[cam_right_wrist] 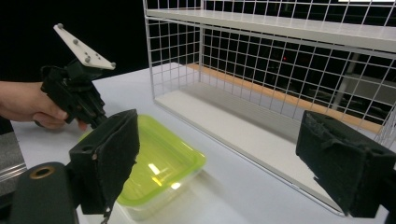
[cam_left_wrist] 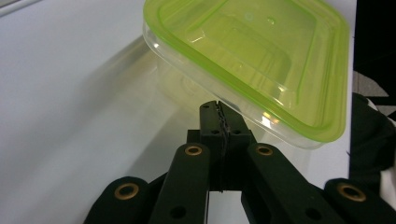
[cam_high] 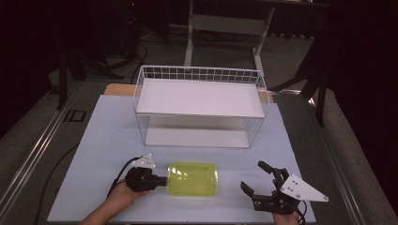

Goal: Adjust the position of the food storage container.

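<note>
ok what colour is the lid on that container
Translucent yellow-green lid on a clear container, best seen in the left gripper view.

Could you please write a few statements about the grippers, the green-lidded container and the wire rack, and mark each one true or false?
1. The left gripper has its jaws closed at the edge of the container. True.
2. The right gripper is closed on the container. False: its jaws are spread wide and it sits apart from the container, to its right in the high view.
3. The container is on the lower shelf of the wire rack. False: it is out on the table in front of the rack.
4. The container has a translucent yellow-green lid. True.
5. Both shelves of the rack hold nothing. True.
</note>
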